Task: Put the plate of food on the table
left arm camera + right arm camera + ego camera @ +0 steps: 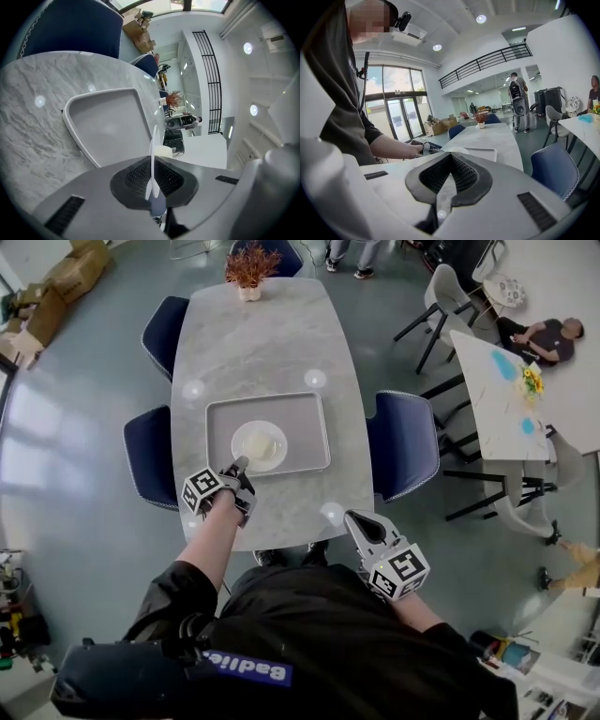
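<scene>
- My left tongs (238, 467) are clenched on the plate (277, 430). In the left gripper view its thin white rim runs edge-on between the two pads.
- The grip is at the plate's 7 o'clock rim, as seen from the head view.
- The plate is inside the grey tray (306, 418), a little off the tray's centre toward 7 o'clock. I cannot tell whether it rests on the tray or is raised off it.
- A pale piece of food (262, 445) lies in the middle of the plate.
- The tray lies flat on the marble table (272, 334), in the half nearer me.
- My right tongs (356, 518) are clenched with nothing between the pads. They are at the table's near right corner, about 5 o'clock of the tray and well apart from the plate.
- A potted plant (250, 268) stands at the table's 12 o'clock end.
- Blue chairs flank the table: one (405, 442) at 3 o'clock, two at 9 and 10 o'clock.
</scene>
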Tool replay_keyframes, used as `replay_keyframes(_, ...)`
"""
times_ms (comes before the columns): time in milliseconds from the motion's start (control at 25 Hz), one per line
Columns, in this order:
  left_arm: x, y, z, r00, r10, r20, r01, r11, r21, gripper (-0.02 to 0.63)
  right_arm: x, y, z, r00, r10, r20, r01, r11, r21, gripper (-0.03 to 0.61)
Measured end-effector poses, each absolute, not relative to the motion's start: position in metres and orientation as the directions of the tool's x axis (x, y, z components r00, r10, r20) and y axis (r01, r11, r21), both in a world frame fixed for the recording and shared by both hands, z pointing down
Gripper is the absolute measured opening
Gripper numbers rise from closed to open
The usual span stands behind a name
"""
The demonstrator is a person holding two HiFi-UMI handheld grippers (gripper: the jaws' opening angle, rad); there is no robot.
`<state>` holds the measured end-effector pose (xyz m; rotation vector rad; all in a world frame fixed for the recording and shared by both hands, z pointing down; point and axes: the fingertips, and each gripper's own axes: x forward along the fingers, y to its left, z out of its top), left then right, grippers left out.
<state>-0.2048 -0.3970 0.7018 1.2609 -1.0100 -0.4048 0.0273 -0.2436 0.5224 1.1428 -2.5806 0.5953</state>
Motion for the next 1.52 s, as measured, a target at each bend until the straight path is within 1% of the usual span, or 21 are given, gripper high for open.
replay_keyframes(360,-0.188,-0.421,0.739,0.505,-0.728,0.464,-0.284,0.368,0.886,0.015,0.053,-0.264,0.541,-0.654,-0.618,0.436,-0.752,0.593,-0.287,0.011)
replay_keyframes(920,-0.184,-0.444,0.771,0.477,-0.700,0.531,-0.332,0.416,0.847,0.015,0.058,-0.278,0.560,-0.670,-0.584,0.458,-0.736,0.605,-0.305,0.011)
replay_keyframes(1080,-0.187,-0.445,0.779,0.479,-0.679,0.556,-0.350,0.434,0.830,0.015,0.055,-0.282,0.561,-0.657,-0.590,0.469,-0.748,0.589,-0.307,0.011)
replay_keyframes(1320,-0.191,-0.449,0.788,0.482,-0.627,0.612,-0.411,0.455,0.790,0.017,0.052,-0.286,0.563,-0.654,-0.592,0.470,-0.749,0.592,-0.298,0.011)
replay_keyframes(1520,-0.189,-0.450,0.794,0.491,-0.604,0.628,-0.416,0.471,0.778,0.021,0.058,-0.281,0.568,-0.638,-0.600,0.482,-0.764,0.572,-0.298,0.011)
